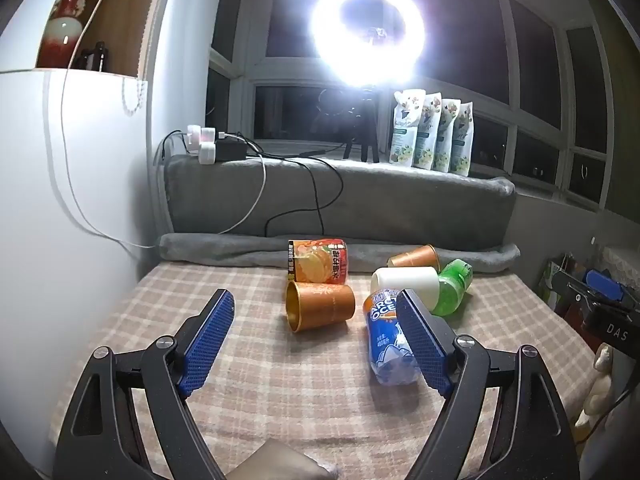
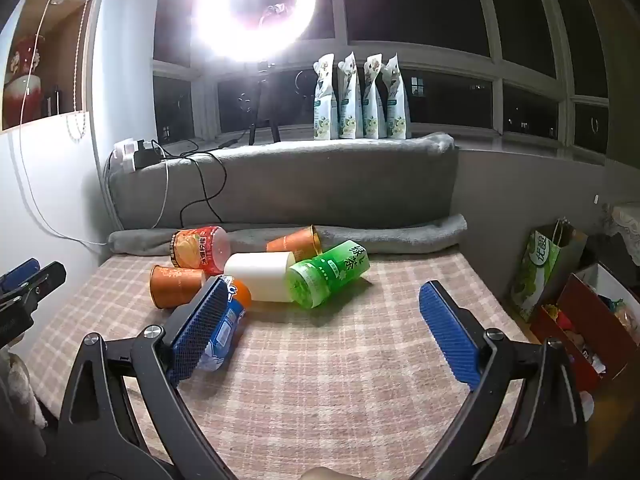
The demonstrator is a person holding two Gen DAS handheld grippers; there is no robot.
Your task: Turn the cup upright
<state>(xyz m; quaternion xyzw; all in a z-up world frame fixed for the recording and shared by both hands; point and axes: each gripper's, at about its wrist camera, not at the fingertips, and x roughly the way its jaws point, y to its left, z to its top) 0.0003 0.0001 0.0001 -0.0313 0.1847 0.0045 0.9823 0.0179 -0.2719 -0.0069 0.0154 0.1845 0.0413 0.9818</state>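
Several cups lie on their sides on the plaid tablecloth (image 1: 280,392). An orange-gold cup (image 1: 320,306) lies just ahead of my left gripper (image 1: 316,312), mouth facing left; it also shows in the right wrist view (image 2: 176,286). A blue cup (image 1: 390,340) lies against the left gripper's right finger and behind the right gripper's left finger (image 2: 198,328). A white cup (image 2: 260,282), a green cup (image 2: 326,274), a red-orange printed cup (image 2: 200,250) and a second orange cup (image 2: 296,242) lie behind. My right gripper (image 2: 324,300) is open above the cloth, empty. Both grippers are open.
A rolled grey blanket (image 2: 360,236) and a grey padded ledge (image 2: 300,184) bound the far side. A ring light (image 2: 254,12), snack bags (image 2: 360,100) and a power strip (image 1: 212,144) stand on the ledge. Bags and boxes (image 2: 580,304) sit off the right edge.
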